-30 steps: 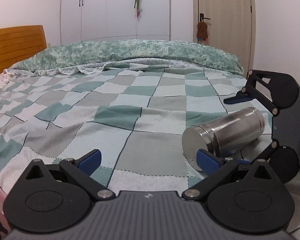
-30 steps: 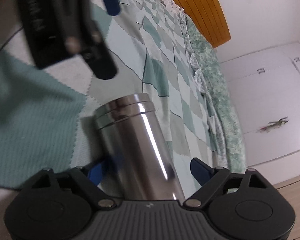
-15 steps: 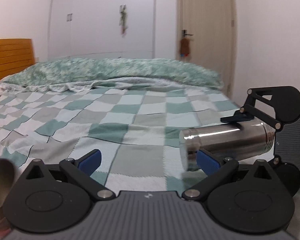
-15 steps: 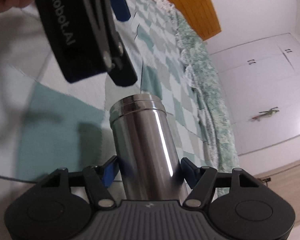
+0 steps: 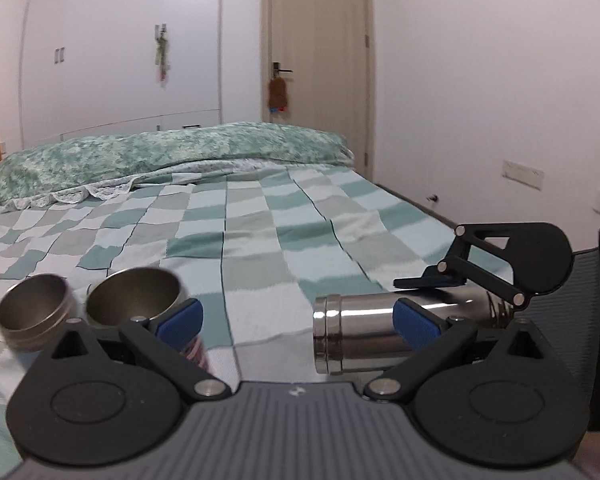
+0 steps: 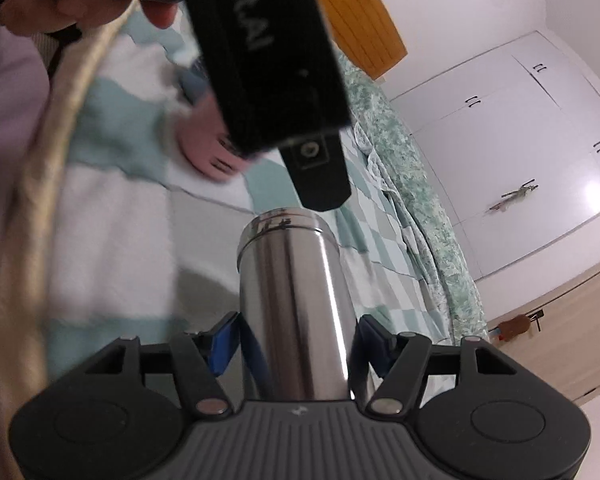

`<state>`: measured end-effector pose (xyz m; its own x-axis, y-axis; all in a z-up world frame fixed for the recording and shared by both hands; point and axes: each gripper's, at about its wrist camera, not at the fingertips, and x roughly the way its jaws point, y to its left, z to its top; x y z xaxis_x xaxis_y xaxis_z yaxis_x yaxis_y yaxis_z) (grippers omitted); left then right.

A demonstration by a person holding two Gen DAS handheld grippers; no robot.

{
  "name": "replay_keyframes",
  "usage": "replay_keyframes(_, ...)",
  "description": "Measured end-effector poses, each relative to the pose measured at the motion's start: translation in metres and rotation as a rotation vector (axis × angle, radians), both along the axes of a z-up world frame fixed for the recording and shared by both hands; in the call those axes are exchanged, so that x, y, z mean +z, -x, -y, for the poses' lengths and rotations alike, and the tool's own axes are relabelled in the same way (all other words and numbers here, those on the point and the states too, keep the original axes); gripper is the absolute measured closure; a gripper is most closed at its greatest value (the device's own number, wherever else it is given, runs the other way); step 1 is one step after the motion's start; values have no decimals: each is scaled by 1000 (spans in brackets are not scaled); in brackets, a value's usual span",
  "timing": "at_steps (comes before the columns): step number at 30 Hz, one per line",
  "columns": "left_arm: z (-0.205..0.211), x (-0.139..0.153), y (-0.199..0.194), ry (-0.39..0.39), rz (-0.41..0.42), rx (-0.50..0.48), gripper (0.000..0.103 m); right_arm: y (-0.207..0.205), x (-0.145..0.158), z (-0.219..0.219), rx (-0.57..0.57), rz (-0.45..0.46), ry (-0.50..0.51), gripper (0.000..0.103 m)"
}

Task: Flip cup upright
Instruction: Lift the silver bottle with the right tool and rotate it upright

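Observation:
A steel cup (image 6: 296, 288) with a ringed end lies on its side between the blue pads of my right gripper (image 6: 296, 340), which is shut on it and holds it above the checked bedspread (image 5: 260, 216). In the left wrist view the same cup (image 5: 364, 332) hangs level at the right, with the right gripper's fingers (image 5: 440, 280) around it. My left gripper (image 5: 298, 320) is open and empty just left of the cup's ringed end. Two open steel cups (image 5: 132, 296) stand at the left, beside the left finger.
A pink object (image 6: 212, 148) lies on the bedspread under the left gripper's black body (image 6: 276, 52). A green quilt (image 5: 160, 152) is bunched at the far side of the bed. A dark chair (image 5: 572, 304) stands at the right edge.
The right gripper closed on the cup and raised it off the bedspread to a level hold. The left gripper swung right, and two steel cups came into its view at the left.

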<state>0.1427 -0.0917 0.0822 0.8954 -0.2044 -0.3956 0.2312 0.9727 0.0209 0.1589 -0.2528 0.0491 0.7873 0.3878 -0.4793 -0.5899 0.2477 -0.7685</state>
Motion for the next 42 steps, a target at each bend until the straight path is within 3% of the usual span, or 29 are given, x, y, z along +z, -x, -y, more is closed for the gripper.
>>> replay_keyframes(6, -15, -2, 20, 10, 17, -27, 0, 15, -27, -9, 8, -14, 86, 40)
replay_keyframes(9, -18, -7, 22, 19, 4, -17, 0, 7, -26, -7, -9, -54, 67, 42)
replay_keyframes(11, -17, -9, 21, 4, -12, -23, 0, 3, -25, -9, -29, -48, 53, 35)
replay_keyframes(12, -17, -8, 23, -6, -12, -31, 0, 6, -22, -8, -51, -31, 34, 24)
replay_keyframes(13, -16, -7, 24, -27, -5, -45, 0, 9, -15, -6, -80, -26, -14, 12)
replay_keyframes(15, -15, -5, 26, -70, 15, -68, 0, 19, 0, 1, -139, -63, -123, 6)
replay_keyframes(19, -11, -1, 30, -165, 61, -152, 0, 42, 23, 25, -341, -101, -395, 6)
replay_keyframes(25, 8, -5, 18, -286, 78, -319, 0, 67, 22, 60, -637, -156, -705, 6)
replay_keyframes(33, 49, -26, -21, -413, -5, -501, 0, 77, 3, 89, -837, -186, -861, 6)
replay_keyframes(42, 94, -45, -66, -544, -135, -660, 0, 57, -11, 98, -856, -229, -877, 6)
